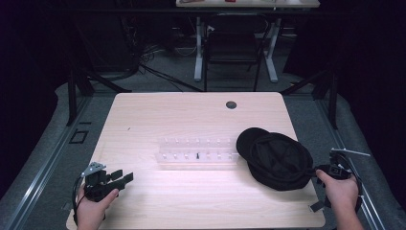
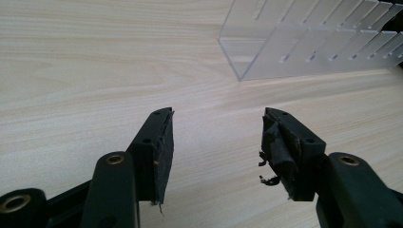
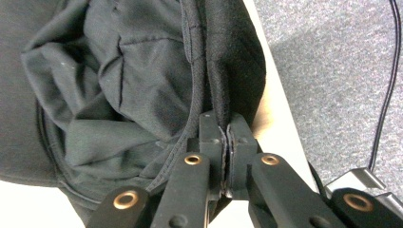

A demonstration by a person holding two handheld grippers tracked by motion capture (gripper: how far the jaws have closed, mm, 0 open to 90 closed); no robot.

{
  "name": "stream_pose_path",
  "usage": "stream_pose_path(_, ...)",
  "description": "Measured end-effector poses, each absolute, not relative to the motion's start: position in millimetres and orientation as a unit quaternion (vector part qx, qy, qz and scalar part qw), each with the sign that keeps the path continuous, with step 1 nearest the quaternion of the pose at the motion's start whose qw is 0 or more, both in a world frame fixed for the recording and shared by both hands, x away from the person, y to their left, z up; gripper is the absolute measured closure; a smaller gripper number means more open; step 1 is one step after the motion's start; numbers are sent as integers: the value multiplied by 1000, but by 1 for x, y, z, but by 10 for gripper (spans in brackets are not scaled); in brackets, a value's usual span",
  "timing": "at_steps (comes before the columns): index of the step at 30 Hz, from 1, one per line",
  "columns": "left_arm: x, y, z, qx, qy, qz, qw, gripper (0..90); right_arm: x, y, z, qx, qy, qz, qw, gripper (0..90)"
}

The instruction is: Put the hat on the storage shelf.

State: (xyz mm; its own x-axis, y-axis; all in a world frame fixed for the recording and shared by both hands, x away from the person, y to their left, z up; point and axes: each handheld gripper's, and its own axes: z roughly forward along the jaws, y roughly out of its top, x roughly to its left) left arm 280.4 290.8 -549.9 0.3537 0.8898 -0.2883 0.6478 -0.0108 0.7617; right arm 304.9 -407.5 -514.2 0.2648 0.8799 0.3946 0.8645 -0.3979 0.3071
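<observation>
High view: pale wood table, grey carpet.

Count from my remote station: one black cap on the surface. One clear slotted rack, two rows of slots; I cannot count the slots exactly. Two hand-held grippers: left hand-held gripper, right hand-held gripper. One round hole in the surface.
</observation>
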Motion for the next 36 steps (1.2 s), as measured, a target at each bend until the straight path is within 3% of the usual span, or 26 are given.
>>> stream_pose_path(11, 281, 290, -550, 699, 551, 137, 435, 448, 309, -396, -498, 790, 558, 253, 35, 882)
stream_pose_path(28, 281, 290, -551, 697, 552, 137, 436, 448, 334, -374, -455, 770, 624, 120, 47, 883)
stream_pose_path(36, 281, 290, -550, 698, 551, 137, 436, 448, 343, -366, -434, 763, 634, 115, 52, 883)
